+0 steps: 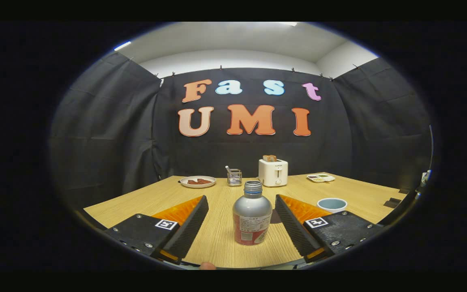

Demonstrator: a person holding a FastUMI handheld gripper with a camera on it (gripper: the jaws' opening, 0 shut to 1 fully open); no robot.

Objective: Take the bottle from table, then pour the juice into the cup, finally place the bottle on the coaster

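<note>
The gripper [241,211] is spread wide and holds nothing; the bottle [252,217] stands upright between its fingers, touching neither, near the front edge of the table [217,239]. The cup [332,204] sits beyond the right finger, towards the table's right edge. A dark patch just behind the bottle may be the coaster; I cannot tell. The bottle looks like smooth metal, stiff but probably slippery, its cap apparently off, so spills threaten. The straight labelled body seems the best place to grip.
</note>
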